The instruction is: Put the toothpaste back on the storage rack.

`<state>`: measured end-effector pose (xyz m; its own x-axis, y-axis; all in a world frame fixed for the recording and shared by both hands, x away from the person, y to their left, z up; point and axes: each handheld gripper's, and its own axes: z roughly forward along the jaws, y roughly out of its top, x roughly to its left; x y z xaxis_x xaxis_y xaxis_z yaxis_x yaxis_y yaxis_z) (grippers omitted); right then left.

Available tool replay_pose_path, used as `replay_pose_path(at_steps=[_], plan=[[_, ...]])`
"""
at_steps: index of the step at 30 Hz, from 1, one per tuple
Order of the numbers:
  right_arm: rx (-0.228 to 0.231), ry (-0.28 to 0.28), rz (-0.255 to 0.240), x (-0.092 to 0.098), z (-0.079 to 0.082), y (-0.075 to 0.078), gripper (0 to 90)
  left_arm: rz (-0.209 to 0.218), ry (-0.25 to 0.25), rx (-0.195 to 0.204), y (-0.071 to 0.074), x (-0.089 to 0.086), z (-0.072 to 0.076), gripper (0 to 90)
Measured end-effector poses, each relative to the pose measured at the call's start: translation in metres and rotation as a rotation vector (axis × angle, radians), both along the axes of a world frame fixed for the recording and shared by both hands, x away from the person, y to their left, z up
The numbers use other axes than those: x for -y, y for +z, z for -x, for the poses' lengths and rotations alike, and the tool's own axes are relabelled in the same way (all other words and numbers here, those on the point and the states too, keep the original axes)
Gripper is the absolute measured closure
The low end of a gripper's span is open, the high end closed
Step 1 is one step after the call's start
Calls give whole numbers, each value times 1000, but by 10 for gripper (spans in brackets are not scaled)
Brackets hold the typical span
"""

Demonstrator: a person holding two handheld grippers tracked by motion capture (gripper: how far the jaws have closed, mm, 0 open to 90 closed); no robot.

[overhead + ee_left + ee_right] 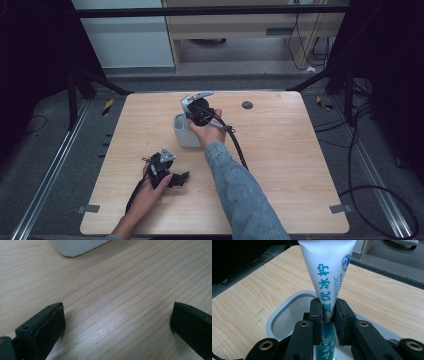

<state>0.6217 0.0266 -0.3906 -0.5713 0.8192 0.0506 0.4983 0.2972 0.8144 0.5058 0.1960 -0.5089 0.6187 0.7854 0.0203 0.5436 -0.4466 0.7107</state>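
A white tube with teal lettering point(329, 267) stands upright over a pale grey cup point(284, 307), its lower end down inside the cup. My right gripper point(327, 307) is shut on the tube's narrow part, one pad pressing each side. In the high view the right gripper point(195, 112) hangs over the cup point(181, 131) near the table's middle. My left gripper point(182, 177) lies low on the wood at the front left, apart from the cup. Its jaws point(117, 320) stand wide open with bare wood between them. The cup's base point(75, 246) shows beyond them.
A small dark round disc point(247, 105) lies on the wooden table point(290, 165) toward the back right. The right gripper's black cable point(239, 147) trails across the table beside the denim sleeve point(240, 195). Dark frame struts stand around the table.
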Motion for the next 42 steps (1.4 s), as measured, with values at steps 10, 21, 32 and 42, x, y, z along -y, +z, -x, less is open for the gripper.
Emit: replay_pose_path(at_steps=[10,21,32,42], plan=[[-5,-1,1,3,0,2,723,0,0,0,0,0,0,0],[-7,8,15,4,2,2,679,0,0,-1,0,0,0,0],[-2,15,22,11,9,6,615,1,0,0,0,0,0,0],[4,21,37,15,13,11,583,1,0,0,0,0,0,0]])
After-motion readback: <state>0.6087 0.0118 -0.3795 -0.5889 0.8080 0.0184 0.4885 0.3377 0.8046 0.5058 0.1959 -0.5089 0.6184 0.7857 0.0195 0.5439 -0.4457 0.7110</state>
